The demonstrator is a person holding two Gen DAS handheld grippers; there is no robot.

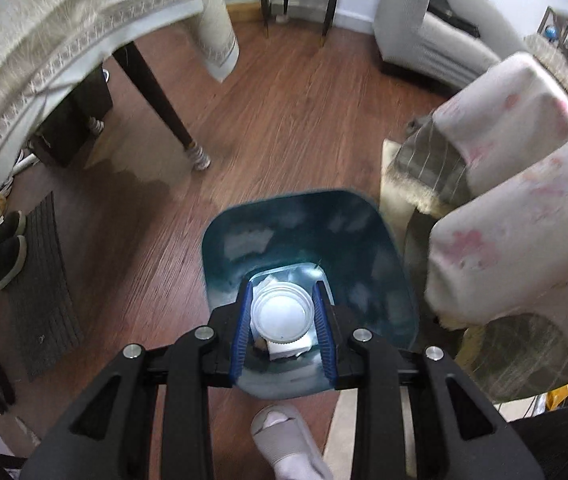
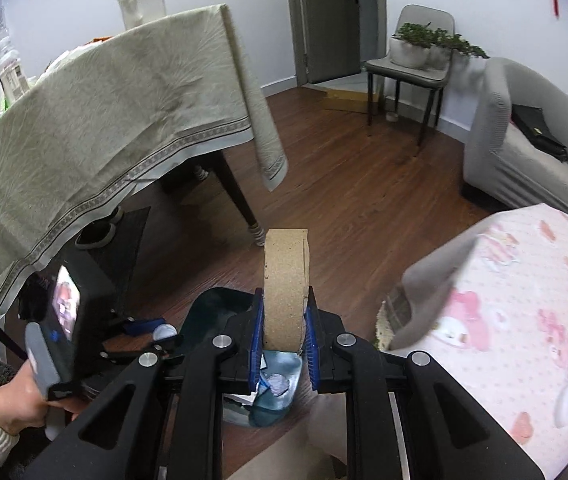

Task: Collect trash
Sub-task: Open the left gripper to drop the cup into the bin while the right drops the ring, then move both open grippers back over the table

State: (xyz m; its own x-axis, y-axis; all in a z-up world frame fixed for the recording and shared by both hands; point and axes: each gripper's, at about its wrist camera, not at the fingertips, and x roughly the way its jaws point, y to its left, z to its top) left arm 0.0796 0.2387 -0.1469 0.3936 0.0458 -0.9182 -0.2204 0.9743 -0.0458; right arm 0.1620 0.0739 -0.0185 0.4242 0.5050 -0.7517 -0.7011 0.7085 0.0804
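The clear plastic cup [image 1: 283, 313] sits clamped in the left gripper [image 1: 283, 320] at lower centre, directly above the blue trash bin [image 1: 364, 240]. The right gripper [image 2: 284, 334] grips a cardboard tape core [image 2: 286, 280] over the same bin. Step in hand: deposit; next, each gripper likely must release its item over the bin mouth.

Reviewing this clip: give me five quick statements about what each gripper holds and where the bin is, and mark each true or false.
1. The left gripper is closed on a clear plastic cup. True.
2. The right gripper is empty. False: it is clamped on a cardboard roll.
3. The cup is held directly above the open blue bin. True.
4. The bin stands on the table with the beige tablecloth. False: it stands on the wooden floor, beside the table.
5. The bin is empty. False: crumpled trash already lies at its bottom.
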